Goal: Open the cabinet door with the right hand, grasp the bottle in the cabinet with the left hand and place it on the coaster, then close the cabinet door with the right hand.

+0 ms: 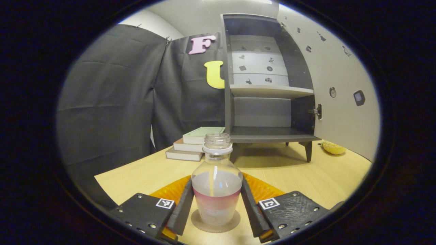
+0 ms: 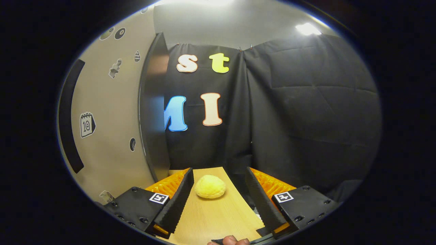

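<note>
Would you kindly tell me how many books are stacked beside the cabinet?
3, stacked on the table left of the cabinet: a green-covered book on top, a second beneath it, a third at the bottom. Others may hide behind the bottle.

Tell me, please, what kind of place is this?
Probably a staged recording booth, not a real home: black cloth walls enclose a wooden table holding a small open cabinet, a stack of books, and a bottle on a coaster.
</note>
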